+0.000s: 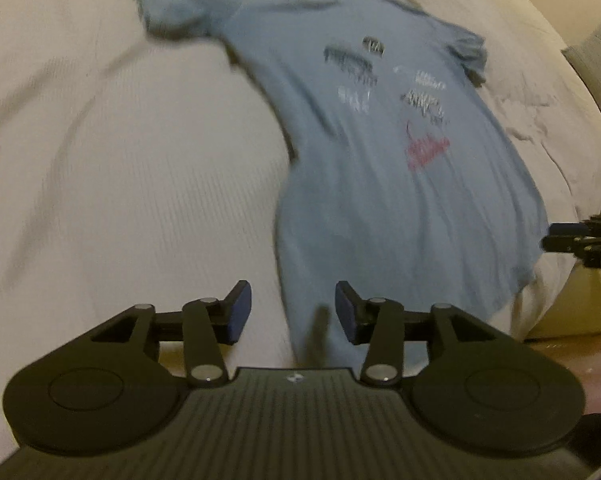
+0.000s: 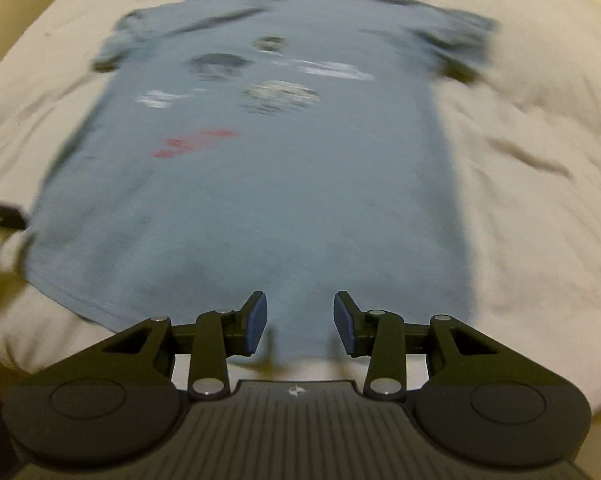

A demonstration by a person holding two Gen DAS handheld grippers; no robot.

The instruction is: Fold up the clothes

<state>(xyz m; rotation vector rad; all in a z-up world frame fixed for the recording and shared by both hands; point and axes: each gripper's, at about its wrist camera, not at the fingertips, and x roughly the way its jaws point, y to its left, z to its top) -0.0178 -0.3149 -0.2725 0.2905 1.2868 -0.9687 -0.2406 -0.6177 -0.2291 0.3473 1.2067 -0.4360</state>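
A light blue T-shirt [image 1: 380, 208] with grey, white and red print lies spread flat on a white bed cover [image 1: 120, 160], collar at the far end. My left gripper [image 1: 293, 314] stands open just over the near left corner of the hem, with nothing between its blue pads. My right gripper [image 2: 300, 322] is also open and empty, hovering at the middle of the T-shirt's [image 2: 260, 200] hem. In the left wrist view the right gripper [image 1: 560, 238] juts in from the right by the shirt's side edge. Both views are motion-blurred.
The bed cover [image 2: 540, 220] is wrinkled around the shirt. A grey pillow [image 1: 596, 60] sits at the far right. The bed's near edge drops to the floor [image 1: 560, 354] at the lower right. A dark shape [image 2: 0, 214] shows at the left edge.
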